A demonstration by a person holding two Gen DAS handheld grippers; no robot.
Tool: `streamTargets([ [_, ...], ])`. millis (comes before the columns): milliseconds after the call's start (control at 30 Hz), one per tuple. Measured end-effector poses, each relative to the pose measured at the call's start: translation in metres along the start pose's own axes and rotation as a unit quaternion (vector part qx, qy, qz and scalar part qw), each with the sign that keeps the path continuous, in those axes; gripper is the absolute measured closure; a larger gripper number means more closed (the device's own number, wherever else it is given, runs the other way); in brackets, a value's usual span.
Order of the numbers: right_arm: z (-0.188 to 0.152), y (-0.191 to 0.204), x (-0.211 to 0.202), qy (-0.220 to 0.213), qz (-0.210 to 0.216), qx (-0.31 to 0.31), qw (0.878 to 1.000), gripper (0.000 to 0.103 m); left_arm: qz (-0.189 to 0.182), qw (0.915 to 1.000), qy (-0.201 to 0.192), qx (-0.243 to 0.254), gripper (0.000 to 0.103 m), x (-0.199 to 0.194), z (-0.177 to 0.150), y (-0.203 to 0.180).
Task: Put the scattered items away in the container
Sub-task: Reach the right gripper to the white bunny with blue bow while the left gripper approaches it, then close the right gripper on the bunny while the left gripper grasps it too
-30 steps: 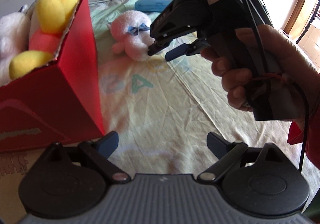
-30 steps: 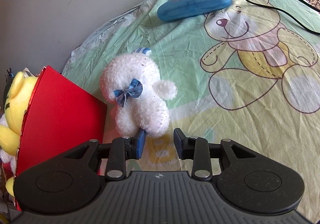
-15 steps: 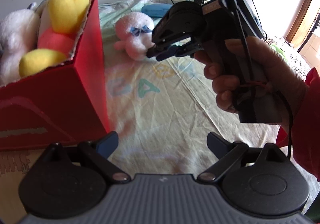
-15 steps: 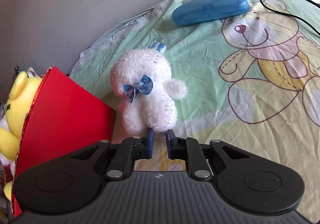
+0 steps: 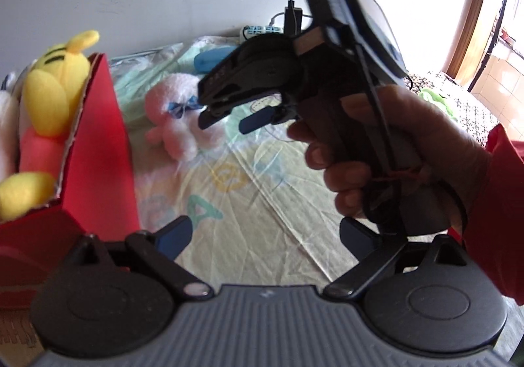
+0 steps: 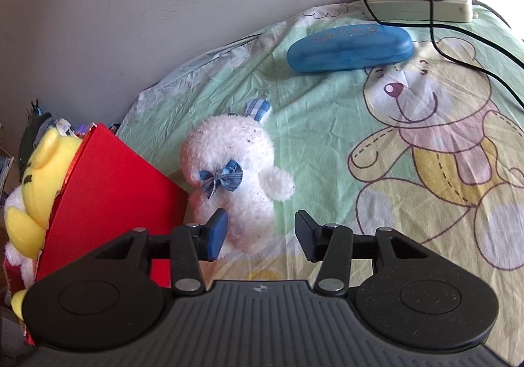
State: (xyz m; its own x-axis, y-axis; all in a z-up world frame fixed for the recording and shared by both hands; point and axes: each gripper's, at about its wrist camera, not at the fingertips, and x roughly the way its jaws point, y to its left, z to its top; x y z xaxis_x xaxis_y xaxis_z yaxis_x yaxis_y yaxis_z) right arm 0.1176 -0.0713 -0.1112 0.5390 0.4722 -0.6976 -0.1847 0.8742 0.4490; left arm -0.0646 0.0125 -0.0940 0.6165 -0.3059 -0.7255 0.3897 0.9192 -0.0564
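Right wrist view: the right gripper [image 6: 258,236] is opening, its fingers either side of the white bear's [image 6: 235,183] lower body, seemingly not pressing it. The bear lies on the bed [image 6: 327,144] beside the red box [image 6: 111,190]. Only this view shows the blue case [image 6: 348,47] and power strip [image 6: 417,5] clearly. Left wrist view: the left gripper [image 5: 267,236], wide and closing slightly, holds nothing; the hand [image 5: 393,157] holding the right gripper appears only here.

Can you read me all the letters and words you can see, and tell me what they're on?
"A": teal letter printed on the bedsheet.
Gold writing on the blue case: too blurred to read.
Print on the cardboard below the red box: cut off, unreadable.
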Motion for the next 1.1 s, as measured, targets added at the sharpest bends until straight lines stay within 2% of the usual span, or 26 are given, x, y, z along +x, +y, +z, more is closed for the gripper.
streamTargets([
  [100, 0.007, 0.000, 0.018, 0.025, 0.011, -0.021, 0.999, 0.057, 0.006, 0.9999, -0.002, 0.015, 0.014, 0.006, 0.004, -0.006],
  [167, 0.009, -0.005, 0.024, 0.045, 0.045, -0.011, 0.998, 0.072, 0.010, 0.9998, -0.008, 0.012, 0.013, 0.009, 0.007, -0.003],
  [200, 0.010, -0.006, 0.025, 0.053, 0.055, -0.007, 0.997, 0.074, 0.010, 0.9999, -0.009, 0.006, 0.006, 0.010, 0.010, 0.000],
  [233, 0.010, -0.009, 0.023, 0.055, 0.057, -0.004, 0.997, 0.075, 0.001, 1.0000, -0.007, 0.000, 0.005, 0.012, 0.012, 0.003],
  [333, 0.010, -0.017, 0.011, 0.053, 0.060, -0.003, 0.997, 0.076, -0.037, 0.9993, -0.003, -0.007, 0.003, 0.015, 0.016, 0.004],
  [433, 0.010, -0.026, -0.005, 0.059, 0.054, -0.021, 0.997, 0.076, -0.046, 0.9982, -0.020, 0.032, 0.006, 0.010, 0.015, -0.010],
  [500, 0.006, -0.035, -0.014, 0.073, 0.048, -0.021, 0.996, 0.076, -0.064, 0.9969, -0.018, 0.041, 0.006, 0.007, 0.013, -0.012],
  [600, -0.009, -0.052, -0.031, 0.091, 0.052, -0.009, 0.994, 0.076, -0.077, 0.9967, -0.006, 0.025, 0.006, 0.005, 0.009, -0.001],
  [800, -0.063, -0.075, -0.077, 0.090, 0.052, 0.034, 0.994, 0.076, -0.089, 0.9956, -0.002, -0.028, 0.007, 0.006, 0.009, 0.026],
  [867, -0.078, -0.080, -0.089, 0.085, 0.047, 0.050, 0.994, 0.075, -0.095, 0.9947, -0.001, -0.037, 0.010, 0.011, 0.014, 0.025],
  [967, -0.089, -0.084, -0.108, 0.059, 0.019, 0.062, 0.996, 0.067, -0.104, 0.9940, 0.002, -0.036, 0.014, 0.024, 0.020, 0.013],
  [1033, -0.090, -0.091, -0.120, 0.033, 0.007, 0.086, 0.996, 0.057, -0.105, 0.9939, 0.017, -0.030, 0.023, 0.037, 0.021, 0.001],
  [1100, -0.091, -0.102, -0.129, -0.004, -0.007, 0.132, 0.991, 0.056, -0.107, 0.9928, 0.038, -0.039, 0.039, 0.049, 0.019, -0.006],
])
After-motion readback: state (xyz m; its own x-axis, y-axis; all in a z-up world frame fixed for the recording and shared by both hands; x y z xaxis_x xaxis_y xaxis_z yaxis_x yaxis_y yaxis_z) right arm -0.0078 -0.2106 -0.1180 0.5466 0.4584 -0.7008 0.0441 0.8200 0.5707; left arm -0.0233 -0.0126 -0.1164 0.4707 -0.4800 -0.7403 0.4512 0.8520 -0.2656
